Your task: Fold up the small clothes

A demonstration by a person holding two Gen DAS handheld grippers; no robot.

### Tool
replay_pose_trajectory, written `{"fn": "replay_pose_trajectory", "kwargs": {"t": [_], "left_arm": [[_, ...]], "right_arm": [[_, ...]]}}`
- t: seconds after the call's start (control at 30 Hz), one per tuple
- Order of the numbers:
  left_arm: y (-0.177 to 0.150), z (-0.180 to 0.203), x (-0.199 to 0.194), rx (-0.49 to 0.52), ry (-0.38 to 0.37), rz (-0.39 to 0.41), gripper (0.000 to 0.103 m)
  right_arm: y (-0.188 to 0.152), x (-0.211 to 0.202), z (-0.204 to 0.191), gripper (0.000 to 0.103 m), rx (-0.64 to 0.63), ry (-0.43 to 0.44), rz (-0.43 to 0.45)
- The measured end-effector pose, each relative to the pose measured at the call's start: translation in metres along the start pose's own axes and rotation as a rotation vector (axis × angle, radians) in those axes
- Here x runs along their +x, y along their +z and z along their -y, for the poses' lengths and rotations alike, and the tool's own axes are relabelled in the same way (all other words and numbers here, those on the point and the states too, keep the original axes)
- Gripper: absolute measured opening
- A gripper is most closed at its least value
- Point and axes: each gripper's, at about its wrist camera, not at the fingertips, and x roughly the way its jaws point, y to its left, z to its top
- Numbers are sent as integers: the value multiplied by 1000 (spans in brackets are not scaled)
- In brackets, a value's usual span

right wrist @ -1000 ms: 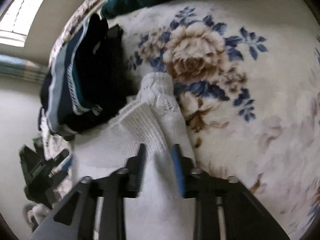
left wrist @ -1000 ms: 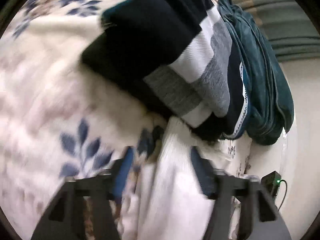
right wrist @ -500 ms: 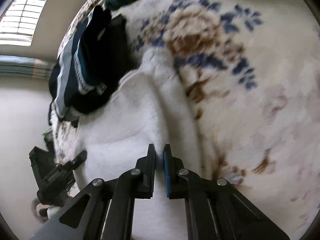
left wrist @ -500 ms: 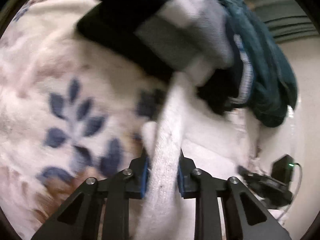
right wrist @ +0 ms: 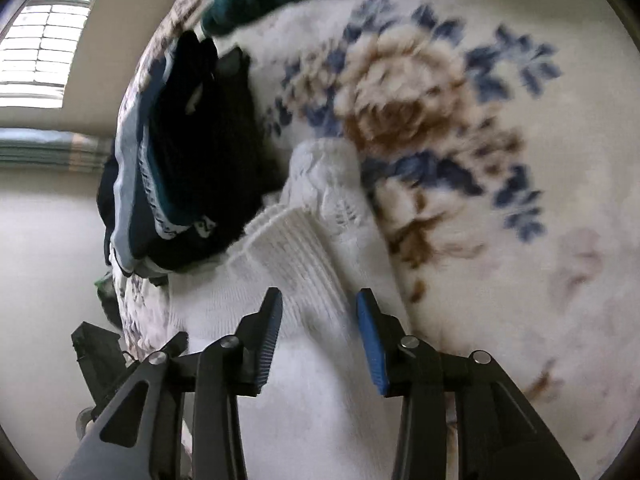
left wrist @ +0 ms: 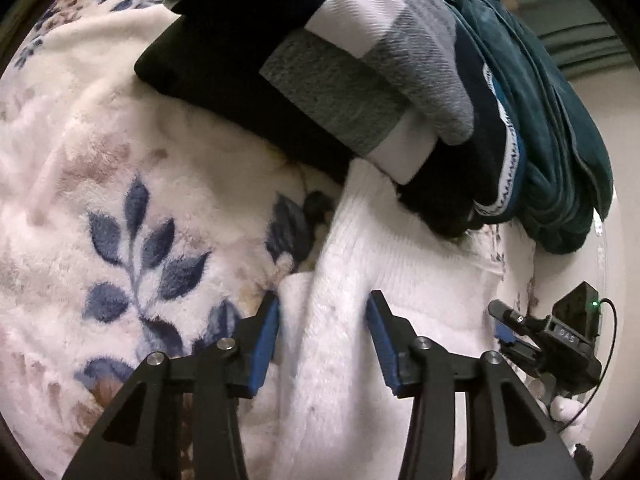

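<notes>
In the left wrist view, the left gripper (left wrist: pixel 323 300) points down at the bed. Its jaws are apart and opening. A raised fold of the white knit cloth (left wrist: pixel 400 264) runs right between them, but the blue pads (left wrist: pixel 264 340) do not squeeze it. From the gripper, the cloth goes up toward 12 o'clock and spreads out toward 2 o'clock. It lies on a soft flowered blanket (left wrist: pixel 120 160), whose blue leaves sit at 9 o'clock. At 3 o'clock, near the picture's edge, the other black gripper shows past the white cloth.

In the right wrist view, the right gripper (right wrist: pixel 319 296) has its jaws apart too. It holds nothing. The ribbed end of the white knit cloth (right wrist: pixel 296 248) lies under and between the two fingers, and a lacy part pokes out at 12 o'clock. Whether the fingers touch the cloth cannot be told.

Farther off sits a pile of dark folded clothes (left wrist: pixel 320 60), touching the far end of the white cloth. In the right wrist view this pile (right wrist: pixel 200 152) is at 10 o'clock. Behind it lies a dark green cloth (left wrist: pixel 552 120). Farthest away, at 10 o'clock, a window (right wrist: pixel 40 52) glows bright.
</notes>
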Motion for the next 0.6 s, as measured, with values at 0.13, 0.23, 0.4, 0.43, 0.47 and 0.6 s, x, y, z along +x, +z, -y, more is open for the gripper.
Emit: {"fn": "replay_pose_trajectory", "kwargs": {"t": [0.13, 0.23, 0.4, 0.43, 0.47, 0.6], "left_arm": [[1, 9, -3, 1, 4, 26, 42], [-8, 12, -25, -27, 43, 95, 42], [-55, 10, -62, -98, 61, 157, 88], [-68, 11, -66, -115, 68, 157, 91], [-82, 11, -69, -142, 75, 150, 91], [-138, 2, -67, -285, 18, 110, 95]], "right_arm": [[-1, -18, -1, 8, -20, -69, 58], [-6, -18, 10, 18, 26, -6, -17], [-33, -44, 16, 81, 33, 42, -16], [-41, -50, 18, 85, 26, 34, -23], [-47, -54, 19, 87, 19, 26, -23], [-69, -60, 29, 99, -9, 31, -53]]}}
